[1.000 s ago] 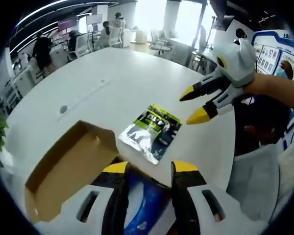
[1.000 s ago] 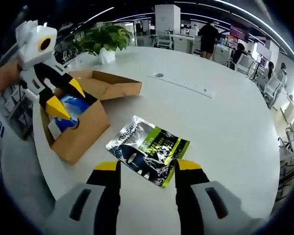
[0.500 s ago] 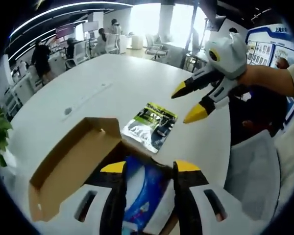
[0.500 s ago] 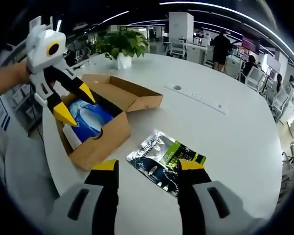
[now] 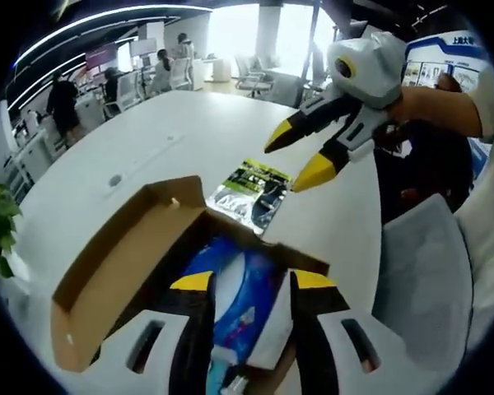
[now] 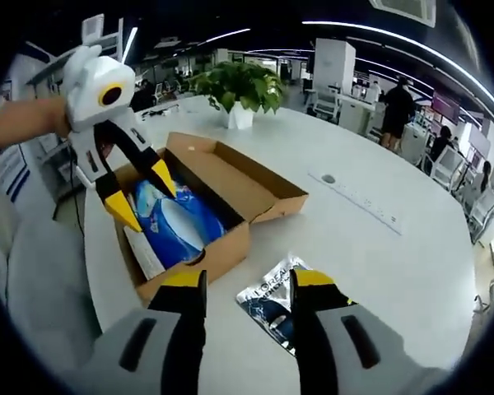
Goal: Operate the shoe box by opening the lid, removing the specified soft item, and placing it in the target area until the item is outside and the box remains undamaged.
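An open cardboard shoe box (image 6: 222,247) stands near the edge of a white round table (image 6: 395,271), its lid (image 6: 239,177) folded back flat. Inside lies a soft blue and white pack (image 6: 177,222). My left gripper (image 6: 142,197) hovers open just above the pack; in its own view the jaws (image 5: 244,281) frame the pack (image 5: 243,304). A silver, green and black foil pouch (image 5: 251,189) lies on the table beside the box. My right gripper (image 6: 240,278) is open above the pouch (image 6: 272,300), and it appears in the left gripper view (image 5: 303,154) with nothing between its fingers.
A potted green plant (image 6: 240,86) stands on the table beyond the box. A cable slot strip (image 6: 358,197) runs across the tabletop. People, desks and chairs (image 5: 148,74) fill the office behind. A person's sleeve (image 5: 445,111) holds the right gripper near a grey chair (image 5: 420,271).
Both views have shifted toward the box. My left gripper has come lower over the blue pack. My right gripper has drawn back toward the box side of the pouch. Both stay open.
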Tool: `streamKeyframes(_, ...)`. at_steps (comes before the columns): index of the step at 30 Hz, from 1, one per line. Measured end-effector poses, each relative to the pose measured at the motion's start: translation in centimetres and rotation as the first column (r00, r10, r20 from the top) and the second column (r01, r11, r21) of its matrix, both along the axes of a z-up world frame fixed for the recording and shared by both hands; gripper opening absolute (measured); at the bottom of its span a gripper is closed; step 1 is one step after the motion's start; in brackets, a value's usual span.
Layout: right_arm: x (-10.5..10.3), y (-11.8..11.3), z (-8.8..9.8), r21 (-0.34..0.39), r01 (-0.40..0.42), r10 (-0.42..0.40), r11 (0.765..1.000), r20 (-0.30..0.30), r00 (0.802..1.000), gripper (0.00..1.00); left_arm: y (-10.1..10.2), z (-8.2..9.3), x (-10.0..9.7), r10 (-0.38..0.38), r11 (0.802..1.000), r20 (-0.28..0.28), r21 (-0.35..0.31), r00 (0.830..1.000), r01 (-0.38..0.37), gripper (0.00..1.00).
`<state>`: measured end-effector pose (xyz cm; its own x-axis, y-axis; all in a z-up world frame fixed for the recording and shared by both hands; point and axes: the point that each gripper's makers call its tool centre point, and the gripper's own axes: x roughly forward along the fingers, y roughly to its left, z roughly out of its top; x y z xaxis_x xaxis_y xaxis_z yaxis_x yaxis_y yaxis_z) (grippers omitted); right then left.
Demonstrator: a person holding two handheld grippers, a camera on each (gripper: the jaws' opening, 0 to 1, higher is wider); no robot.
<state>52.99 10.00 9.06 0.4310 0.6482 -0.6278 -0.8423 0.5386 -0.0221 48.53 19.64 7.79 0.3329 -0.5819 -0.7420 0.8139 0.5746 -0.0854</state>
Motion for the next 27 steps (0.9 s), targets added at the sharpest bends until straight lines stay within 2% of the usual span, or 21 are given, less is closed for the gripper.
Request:
streamKeyframes(8, 0.0, 2.3, -0.2, -0.019, -0.075, 0.075, 0.997, 0.037, 0.996, 0.3, 0.7, -1.5, -0.3, -0.062, 0.995, -0.007, 0.074, 0.998, 0.063, 0.28)
streamKeyframes(19, 0.1, 5.1, -0.9, -0.016, -0.135, 0.136, 0.991, 0.03, 0.99, 0.25, 0.9, -3.5, -0.1, -0.104, 0.986, -0.043, 0.123, 0.994, 0.109, 0.21)
streamKeyframes(27, -0.2, 7.6, -2.1, -0.047, -0.214, 0.216, 0.976, 0.044, 0.975, 0.2, 1.0, -4.3, 0.0, -0.122, 0.98, -0.059, 0.151, 0.991, 0.13, 0.13)
